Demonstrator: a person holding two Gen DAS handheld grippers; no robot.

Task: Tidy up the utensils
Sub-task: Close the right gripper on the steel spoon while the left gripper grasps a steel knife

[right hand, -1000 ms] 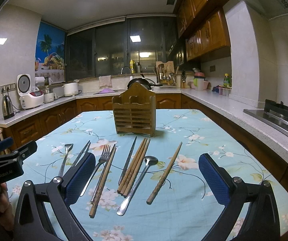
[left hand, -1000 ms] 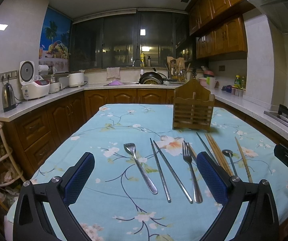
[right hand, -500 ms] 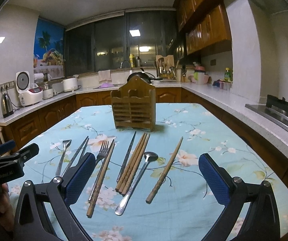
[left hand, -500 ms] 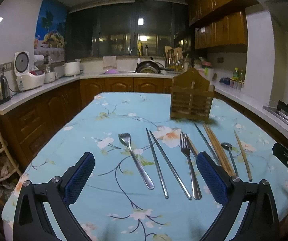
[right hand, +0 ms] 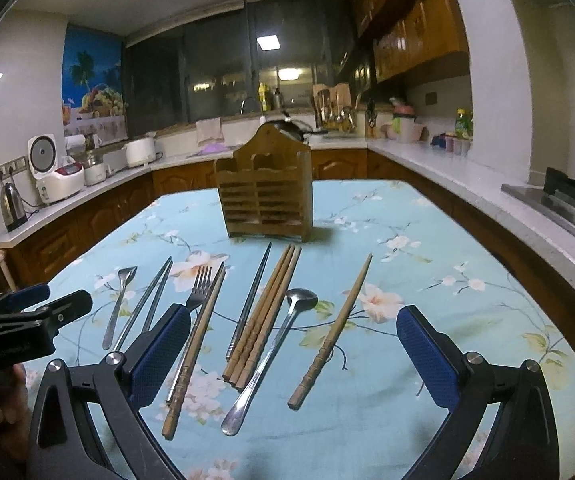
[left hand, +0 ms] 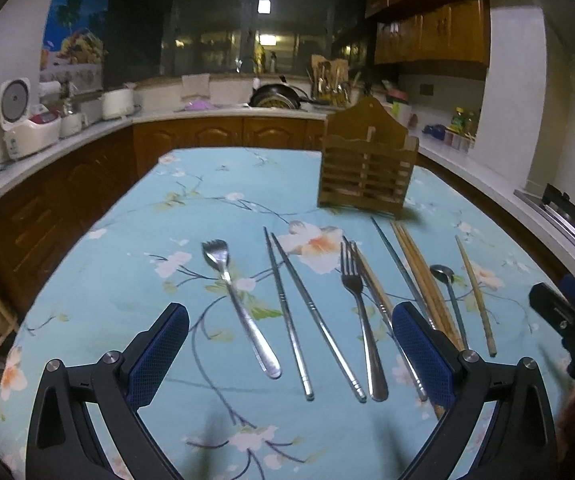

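Both the left gripper (left hand: 289, 350) and right gripper (right hand: 293, 354) gape wide, empty. Ahead of them lie two forks (left hand: 361, 312), one spoon (right hand: 275, 352), three metal chopsticks (left hand: 287, 312), five wooden chopsticks (right hand: 333, 332); beyond stands one wooden holder (right hand: 265, 196).

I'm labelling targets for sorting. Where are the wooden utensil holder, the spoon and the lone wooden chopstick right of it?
wooden utensil holder (right hand: 265, 204), right wrist view, slatted front.
spoon (right hand: 301, 299), right wrist view, bowl.
lone wooden chopstick (right hand: 337, 326), right wrist view, mid-shaft.

Shiny metal fork (left hand: 357, 300), wooden holder (right hand: 265, 196)
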